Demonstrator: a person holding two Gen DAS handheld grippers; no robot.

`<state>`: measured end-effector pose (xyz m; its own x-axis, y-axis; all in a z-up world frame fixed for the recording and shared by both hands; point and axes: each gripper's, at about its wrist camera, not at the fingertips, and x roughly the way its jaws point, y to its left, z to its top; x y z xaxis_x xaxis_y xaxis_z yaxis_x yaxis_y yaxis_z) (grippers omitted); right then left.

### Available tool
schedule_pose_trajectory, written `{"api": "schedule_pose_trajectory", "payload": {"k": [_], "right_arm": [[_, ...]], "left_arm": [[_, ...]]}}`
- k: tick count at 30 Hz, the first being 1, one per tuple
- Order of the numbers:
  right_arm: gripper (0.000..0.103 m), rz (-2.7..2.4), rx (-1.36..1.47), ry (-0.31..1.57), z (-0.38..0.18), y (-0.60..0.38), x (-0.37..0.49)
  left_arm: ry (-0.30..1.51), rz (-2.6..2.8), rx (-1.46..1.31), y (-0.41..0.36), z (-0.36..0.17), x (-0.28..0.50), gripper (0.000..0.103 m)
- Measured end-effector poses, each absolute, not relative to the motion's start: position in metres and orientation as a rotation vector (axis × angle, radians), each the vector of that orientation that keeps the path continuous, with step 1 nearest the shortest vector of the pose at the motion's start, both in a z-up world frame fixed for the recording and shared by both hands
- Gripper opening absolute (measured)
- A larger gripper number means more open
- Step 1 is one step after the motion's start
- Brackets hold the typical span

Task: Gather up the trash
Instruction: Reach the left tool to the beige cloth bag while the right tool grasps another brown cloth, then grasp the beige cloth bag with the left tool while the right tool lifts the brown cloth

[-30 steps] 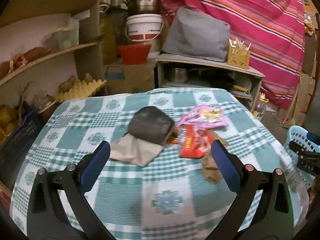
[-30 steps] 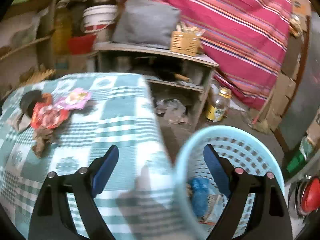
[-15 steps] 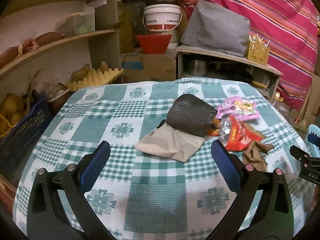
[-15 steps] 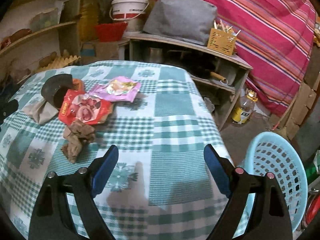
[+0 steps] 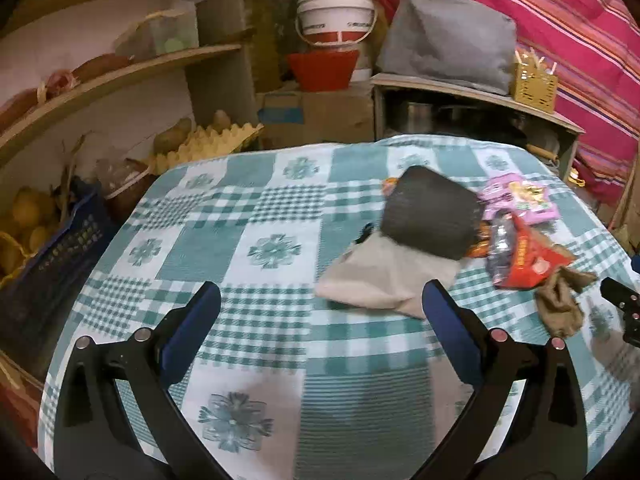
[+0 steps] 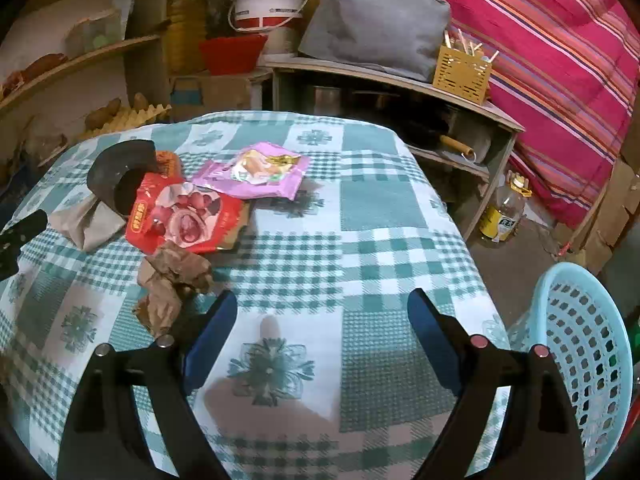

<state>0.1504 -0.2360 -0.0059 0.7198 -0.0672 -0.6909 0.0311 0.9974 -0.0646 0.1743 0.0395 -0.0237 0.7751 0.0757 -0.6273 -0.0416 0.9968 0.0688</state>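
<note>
Trash lies on the green checked tablecloth [image 6: 360,240]: a red snack packet [image 6: 184,216], a pink packet [image 6: 256,172], a crumpled brown paper [image 6: 168,280], a black curved piece [image 6: 116,172] and a beige paper bag [image 6: 86,224]. In the left wrist view the black piece [image 5: 432,216] lies on the beige bag [image 5: 380,276], with the red packet [image 5: 524,256] and brown paper [image 5: 560,300] to the right. My left gripper [image 5: 320,304] is open and empty, just left of the beige bag. My right gripper [image 6: 322,312] is open and empty, right of the brown paper. A light blue basket [image 6: 580,344] stands on the floor to the right.
Shelves with a white bucket [image 6: 268,4], a red bowl [image 6: 232,52] and a grey bag [image 6: 372,24] stand behind the table. An egg tray [image 5: 208,144] and a dark crate of produce [image 5: 44,248] are on the left. A bottle [image 6: 504,208] stands on the floor.
Both grippers have swung left. The right gripper left the basket and now faces the table and trash. The trash pile has shifted rightward in the left view.
</note>
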Motion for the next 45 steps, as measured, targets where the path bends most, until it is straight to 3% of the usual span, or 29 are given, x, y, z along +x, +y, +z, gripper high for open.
{"api": "schedule_pose_trajectory", "payload": {"k": [9,25,28,34,42,45], "right_arm": [[0.085,0.048,-0.064,0.765,-0.008,-0.207,0.154],[0.083,0.124,-0.052,0.813,-0.016,-0.171,0.179],[0.055,0.166,-0.052,0.832,-0.018,-0.168,0.184],[0.05,0.187,-0.058,0.832,-0.016,-0.173,0.178],[0.05,0.147,-0.022,0.786,-0.003,-0.205,0.157],[0.05,0.121,-0.018,0.781,-0.002,-0.218,0.153]], "left_arm": [[0.725,0.055,-0.042,0.066,-0.028,0.186,0.097],[0.792,-0.028,-0.037,0.043,-0.042,0.208,0.097],[0.805,-0.047,-0.056,0.039,-0.044,0.215,0.097],[0.848,-0.092,-0.027,0.02,-0.05,0.226,0.097],[0.904,-0.126,-0.046,0.019,-0.058,0.23,0.067],[0.903,-0.116,-0.02,0.019,-0.057,0.225,0.049]]}}
